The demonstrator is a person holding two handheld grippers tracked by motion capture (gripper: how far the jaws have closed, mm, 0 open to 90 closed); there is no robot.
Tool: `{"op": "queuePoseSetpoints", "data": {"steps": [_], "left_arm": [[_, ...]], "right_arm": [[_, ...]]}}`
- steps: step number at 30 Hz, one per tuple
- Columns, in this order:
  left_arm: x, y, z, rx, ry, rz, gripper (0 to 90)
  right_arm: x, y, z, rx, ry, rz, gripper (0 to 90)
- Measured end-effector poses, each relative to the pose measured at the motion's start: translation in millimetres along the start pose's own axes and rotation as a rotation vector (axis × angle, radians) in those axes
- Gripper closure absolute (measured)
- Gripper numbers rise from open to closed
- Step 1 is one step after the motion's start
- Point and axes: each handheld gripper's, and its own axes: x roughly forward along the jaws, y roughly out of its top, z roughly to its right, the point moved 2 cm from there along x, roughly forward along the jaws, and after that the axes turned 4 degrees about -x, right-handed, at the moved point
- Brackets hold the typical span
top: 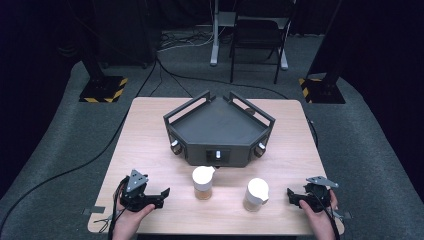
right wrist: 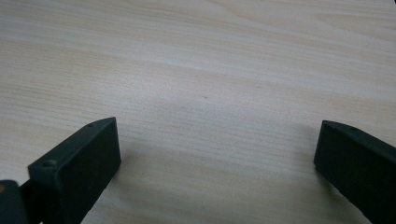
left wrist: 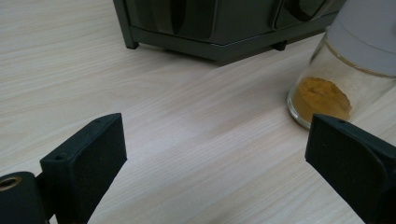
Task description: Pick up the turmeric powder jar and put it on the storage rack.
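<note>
We have both grippers low over the near edge of the bench (top: 150,125), and neither has anything in it. Our left gripper (top: 162,192) has its jaws spread wide with bare wood between them; it points toward the left jar (top: 203,182), which stands near it but apart, in front of the dark tray (top: 218,131). In the left gripper view that jar (left wrist: 343,70) sits just past the right jaw, showing yellow-brown powder at its bottom under a pale cap. Our right gripper (top: 291,194) is likewise released, with plain bench (right wrist: 210,84) between its jaws, and it points toward the right jar (top: 255,195), close by yet not touching.

We judge this the approach step: the left hand is lining up on its jar, and no grasp has begun. Next we would need to swing the left gripper so the jar comes between the jaws, keep level with its glass body below the cap, and close gently so it does not tip.

The left jar is cut off at the frame edge in the left gripper view. What the small knobs on the tray's front do we cannot tell, and the right jar's contents are hard to make out from above.
</note>
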Motion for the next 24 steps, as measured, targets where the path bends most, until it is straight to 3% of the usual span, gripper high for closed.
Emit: {"op": "queuePoseSetpoints", "data": {"steps": [24], "left_arm": [[9.8, -1.2, 22.1, 0.038, -0.058, 0.024, 5.3]], "right_arm": [[0.0, 0.0, 0.0, 0.000, 0.000, 0.000, 0.0]]}}
